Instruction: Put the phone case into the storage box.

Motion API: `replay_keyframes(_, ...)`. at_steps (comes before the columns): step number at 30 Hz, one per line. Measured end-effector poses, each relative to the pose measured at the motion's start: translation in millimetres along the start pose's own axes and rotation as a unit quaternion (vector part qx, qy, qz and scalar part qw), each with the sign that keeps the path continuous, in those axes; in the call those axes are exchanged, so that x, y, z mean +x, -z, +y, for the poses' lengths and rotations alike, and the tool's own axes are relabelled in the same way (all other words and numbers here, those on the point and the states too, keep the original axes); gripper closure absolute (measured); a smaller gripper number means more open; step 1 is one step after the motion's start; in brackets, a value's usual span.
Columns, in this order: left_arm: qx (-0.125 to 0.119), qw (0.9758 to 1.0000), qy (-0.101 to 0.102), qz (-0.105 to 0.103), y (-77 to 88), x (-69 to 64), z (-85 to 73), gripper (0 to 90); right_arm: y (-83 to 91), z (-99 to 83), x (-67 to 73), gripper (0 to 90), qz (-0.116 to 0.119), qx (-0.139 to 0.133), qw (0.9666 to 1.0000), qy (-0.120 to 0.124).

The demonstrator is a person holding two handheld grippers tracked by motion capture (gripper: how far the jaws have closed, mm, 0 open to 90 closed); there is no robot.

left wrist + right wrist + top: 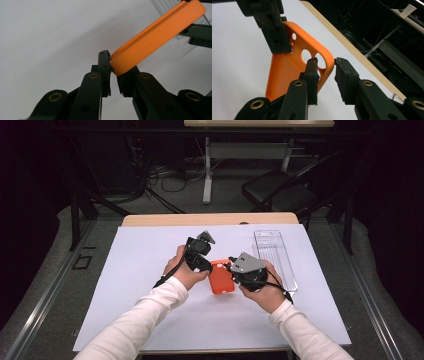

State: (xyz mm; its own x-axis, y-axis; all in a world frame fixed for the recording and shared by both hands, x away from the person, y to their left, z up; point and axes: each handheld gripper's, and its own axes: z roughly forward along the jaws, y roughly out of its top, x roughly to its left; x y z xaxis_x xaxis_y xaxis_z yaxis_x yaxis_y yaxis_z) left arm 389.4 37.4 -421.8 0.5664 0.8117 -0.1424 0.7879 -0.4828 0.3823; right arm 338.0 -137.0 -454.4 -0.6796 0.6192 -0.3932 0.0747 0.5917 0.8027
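An orange phone case (220,276) is held above the white sheet (150,270) that covers the bench (150,219), between the two hands near the middle of the bench. In the high view, the left tool (204,265) is seen at the case's left edge and the right tool (231,266) at its right edge, each carried by a hand in a white sleeve. In the left gripper view, the left tool (113,71) is clamped on one rounded edge of the case (155,37), which slants up and away to the upper right, where a jaw of the other tool is seen at its far end. In the right gripper view, the right tool (325,63) is set over the corner of the case (284,72) beside the round camera cut-outs: one jaw lies inside the shell against its inner face, the other stands just outside the rim, and a narrow gap is seen between that outer pad and the rim, so the wall is straddled but not pinched. The left tool's jaws are seen farther off in that view, gripping the case's upper edge. A clear plastic tray (275,257) lies on the sheet to the right of the hands, near the bench's far right part.
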Motion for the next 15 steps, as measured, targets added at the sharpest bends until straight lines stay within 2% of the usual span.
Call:
replay_keyframes(6,0.002,1.0,-0.002,0.001,-0.9,-1.3,0.2,82.0,0.5,2.4,1.5,74.0,-0.004,-0.003,1.0,0.003)
replay_keyframes(15,0.0,1.0,-0.005,0.006,-0.7,-2.2,-2.2,82.0,1.1,5.7,6.7,77.6,-0.015,0.0,0.9994,0.03)
